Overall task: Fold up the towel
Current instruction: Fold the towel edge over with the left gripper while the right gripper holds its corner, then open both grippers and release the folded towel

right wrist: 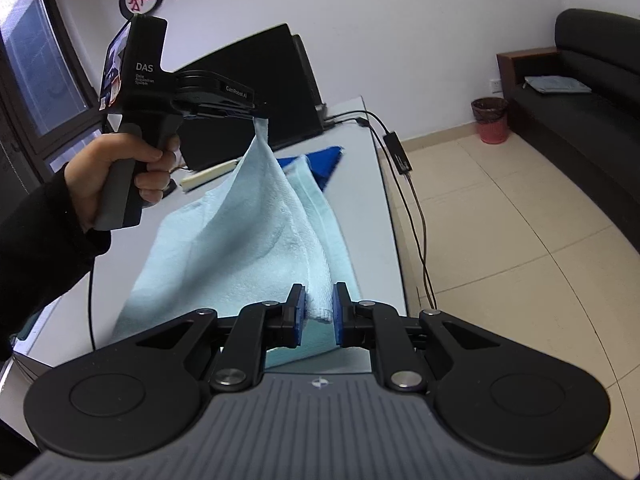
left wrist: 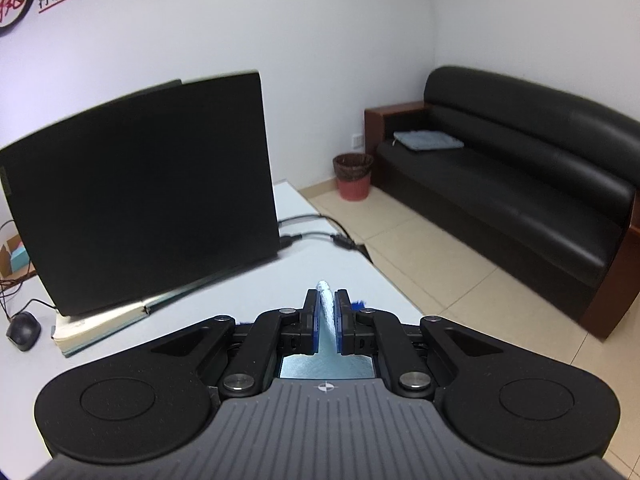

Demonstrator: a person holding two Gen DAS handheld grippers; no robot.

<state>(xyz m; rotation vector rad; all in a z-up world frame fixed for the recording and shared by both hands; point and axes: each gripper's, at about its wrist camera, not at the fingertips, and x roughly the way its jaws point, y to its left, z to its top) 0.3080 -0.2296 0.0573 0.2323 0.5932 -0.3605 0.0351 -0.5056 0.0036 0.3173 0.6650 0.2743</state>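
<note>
Left gripper (left wrist: 327, 312): fingers narrow, clamped on a towel (right wrist: 248, 232) corner — a white nub of pile sticks out past the tips. In the right wrist view this gripper (right wrist: 262, 114) is raised above the desk (right wrist: 368, 168), held by a hand (right wrist: 120, 178), with the corner hanging from it and the cloth draping down in a cone.

Towel: pale blue, its lower part lying on the desk towards the right edge, long axis running from the near edge away to the far edge where a laptop (left wrist: 140, 196) stands. A banded hem shows along its right side. A darker blue cloth (right wrist: 324, 164) lies beyond it; I cannot tell whether it is a separate piece.

Right gripper (right wrist: 319, 310): fingers partly closed with a rolled near corner or edge between the pads (right wrist: 301, 312). A sliver of gap shows on the right pad's side, so contact looks loose — grip not settled from this view.

Key relation: the two held points lie along the towel's long axis, left one far and lifted, right one near and low. The far corner is the one free to travel; judged from this, a fold would carry it along that axis towards the near end, keeping it in line with the hem so the edges meet square.
</note>
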